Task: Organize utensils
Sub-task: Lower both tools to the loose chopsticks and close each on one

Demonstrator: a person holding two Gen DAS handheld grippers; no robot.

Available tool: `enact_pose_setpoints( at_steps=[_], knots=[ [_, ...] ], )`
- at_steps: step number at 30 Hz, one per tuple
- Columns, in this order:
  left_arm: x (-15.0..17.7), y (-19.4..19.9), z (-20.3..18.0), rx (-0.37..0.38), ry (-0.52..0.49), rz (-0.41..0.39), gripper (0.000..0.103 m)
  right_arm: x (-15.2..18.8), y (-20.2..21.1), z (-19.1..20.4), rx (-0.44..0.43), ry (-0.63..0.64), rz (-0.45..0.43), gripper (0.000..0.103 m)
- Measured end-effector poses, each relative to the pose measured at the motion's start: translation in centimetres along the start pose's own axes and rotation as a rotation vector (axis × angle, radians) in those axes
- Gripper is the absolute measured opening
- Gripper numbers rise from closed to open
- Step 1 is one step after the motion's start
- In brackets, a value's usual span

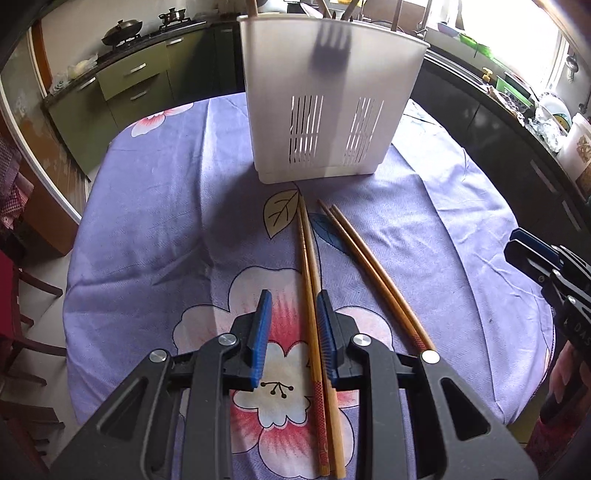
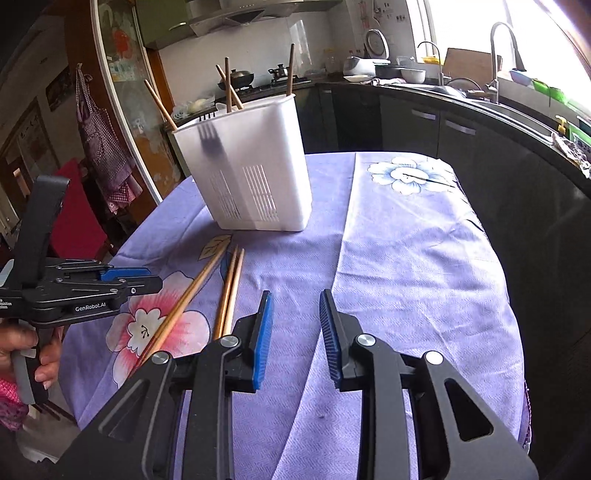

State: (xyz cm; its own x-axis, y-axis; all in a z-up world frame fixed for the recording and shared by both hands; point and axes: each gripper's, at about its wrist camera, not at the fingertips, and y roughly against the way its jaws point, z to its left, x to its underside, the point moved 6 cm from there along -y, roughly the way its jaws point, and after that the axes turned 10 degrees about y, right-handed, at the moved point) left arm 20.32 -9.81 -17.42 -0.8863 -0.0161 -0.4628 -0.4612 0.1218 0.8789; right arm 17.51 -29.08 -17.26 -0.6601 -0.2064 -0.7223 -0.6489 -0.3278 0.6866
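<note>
A white slotted utensil holder (image 1: 325, 110) stands at the far middle of the table; it also shows in the right wrist view (image 2: 247, 166), with several chopsticks (image 2: 229, 86) and a fork's shadow inside. Two pairs of wooden chopsticks lie on the purple floral cloth: one pair (image 1: 314, 295) runs between my left gripper's open jaws, close to the right pad (image 1: 327, 328); the other pair (image 1: 373, 273) lies just right of it. My left gripper (image 1: 293, 295) is open, low over the cloth. My right gripper (image 2: 295, 295) is open and empty over bare cloth, right of the chopsticks (image 2: 231, 291).
The purple floral tablecloth (image 2: 406, 258) covers a rounded table. Dark kitchen counters with a sink (image 2: 480, 92) and dishes run behind and to the right. A stove with a wok (image 1: 122, 31) is at the far left. A red chair (image 2: 74, 206) stands left.
</note>
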Motion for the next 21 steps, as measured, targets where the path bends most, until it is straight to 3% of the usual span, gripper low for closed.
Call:
enact_pose_setpoints(
  at_steps=[15, 21],
  knots=[
    [-0.6, -3.4, -0.1, 0.023, 0.043, 0.074, 0.024, -0.4, -0.8, -0.3, -0.014, -0.016, 0.02, 0.026],
    [-0.8, -4.0, 0.3, -0.016, 0.028, 0.095, 0.024, -0.4, -1.1, -0.2, -0.021, -0.019, 0.027, 0.026]
  ],
)
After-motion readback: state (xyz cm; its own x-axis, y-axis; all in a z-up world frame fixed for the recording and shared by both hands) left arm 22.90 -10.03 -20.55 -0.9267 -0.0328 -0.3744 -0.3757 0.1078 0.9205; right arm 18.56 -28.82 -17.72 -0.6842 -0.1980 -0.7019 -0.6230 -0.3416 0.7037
